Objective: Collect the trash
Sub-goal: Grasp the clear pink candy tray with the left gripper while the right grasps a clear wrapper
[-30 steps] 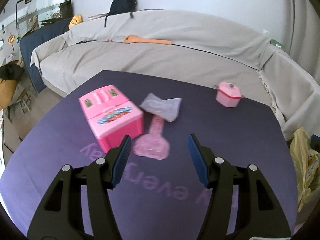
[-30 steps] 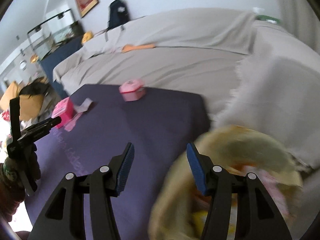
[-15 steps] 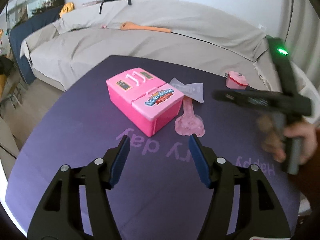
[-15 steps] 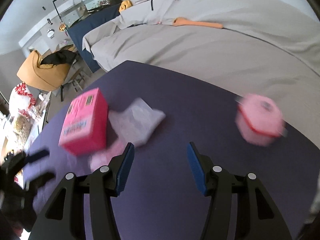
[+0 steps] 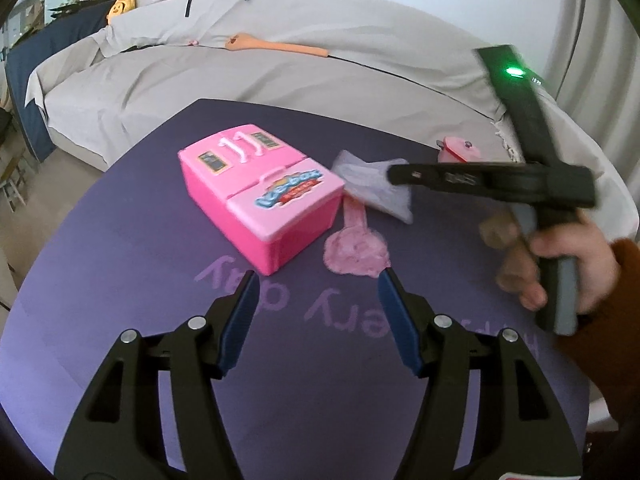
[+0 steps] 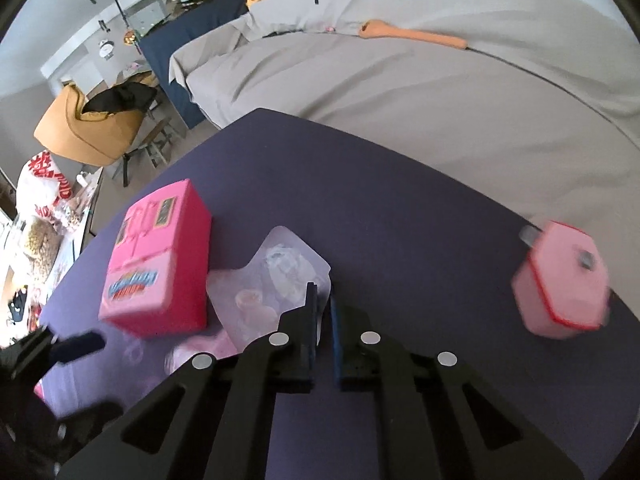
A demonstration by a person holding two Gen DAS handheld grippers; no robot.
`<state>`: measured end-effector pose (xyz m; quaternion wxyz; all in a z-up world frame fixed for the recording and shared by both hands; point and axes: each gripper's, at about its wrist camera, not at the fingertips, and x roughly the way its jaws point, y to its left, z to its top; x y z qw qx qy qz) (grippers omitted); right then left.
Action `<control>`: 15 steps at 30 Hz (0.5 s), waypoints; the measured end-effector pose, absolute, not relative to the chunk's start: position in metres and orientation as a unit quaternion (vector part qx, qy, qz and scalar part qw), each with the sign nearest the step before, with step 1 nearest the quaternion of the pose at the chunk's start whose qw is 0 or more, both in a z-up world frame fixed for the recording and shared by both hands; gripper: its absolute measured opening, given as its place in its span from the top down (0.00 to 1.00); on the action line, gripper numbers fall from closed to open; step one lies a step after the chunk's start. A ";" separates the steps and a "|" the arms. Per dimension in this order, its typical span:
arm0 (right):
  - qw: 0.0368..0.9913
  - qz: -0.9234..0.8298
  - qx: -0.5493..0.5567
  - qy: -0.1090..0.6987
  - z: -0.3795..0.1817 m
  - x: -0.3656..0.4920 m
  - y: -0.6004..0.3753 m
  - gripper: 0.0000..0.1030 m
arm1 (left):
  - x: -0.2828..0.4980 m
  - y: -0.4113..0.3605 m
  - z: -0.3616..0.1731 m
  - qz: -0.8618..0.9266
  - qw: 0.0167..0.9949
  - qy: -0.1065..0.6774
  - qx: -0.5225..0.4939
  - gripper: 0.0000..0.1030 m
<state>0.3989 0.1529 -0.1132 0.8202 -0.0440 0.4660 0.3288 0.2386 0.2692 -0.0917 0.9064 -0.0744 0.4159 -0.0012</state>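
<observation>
On the worktop (image 5: 120, 248), the wrapper (image 5: 376, 188) lies right of the toy fridge (image 5: 260, 196); the toy pot (image 5: 460, 151) sits farther right, before the sofa (image 5: 280, 68).

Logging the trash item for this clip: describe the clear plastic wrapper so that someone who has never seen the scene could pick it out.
Start at the dark purple table in front of the grey-covered sofa. Find the pink toy fridge lying on its back. The wrapper lies right beside it, at the right gripper, whose jaws are nearly shut on its edge. It alone is crumpled, translucent and whitish; its neighbours are solid pink.
</observation>
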 end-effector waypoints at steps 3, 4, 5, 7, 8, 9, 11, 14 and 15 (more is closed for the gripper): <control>0.832 0.311 -0.042 0.458 -0.102 0.386 0.122 0.95 | 0.249 0.257 -0.093 0.000 0.907 0.417 -0.063 0.43; 0.835 0.305 -0.042 0.455 -0.099 0.383 0.112 0.95 | 0.254 0.251 -0.095 0.004 0.906 0.420 -0.056 0.43; 0.840 0.297 -0.045 0.452 -0.096 0.379 0.101 0.95 | 0.260 0.246 -0.097 0.007 0.905 0.423 -0.050 0.43; 0.848 0.282 -0.049 0.446 -0.091 0.372 0.083 0.95 | 0.271 0.238 -0.103 0.017 0.900 0.434 -0.039 0.43; 0.852 0.275 -0.046 0.443 -0.088 0.369 0.072 0.95 | 0.275 0.235 -0.105 0.022 0.898 0.438 -0.035 0.43; 0.854 0.271 -0.042 0.443 -0.087 0.367 0.065 0.95 | 0.280 0.233 -0.107 0.025 0.896 0.442 -0.033 0.43; 0.858 0.262 -0.027 0.442 -0.084 0.360 0.045 0.95 | 0.290 0.229 -0.112 0.039 0.892 0.450 -0.030 0.43; 0.861 0.257 -0.019 0.439 -0.079 0.348 0.027 0.95 | 0.300 0.230 -0.117 0.042 0.884 0.463 -0.041 0.45; 0.862 0.257 -0.018 0.436 -0.077 0.343 0.022 0.95 | 0.301 0.231 -0.117 0.043 0.885 0.462 -0.047 0.49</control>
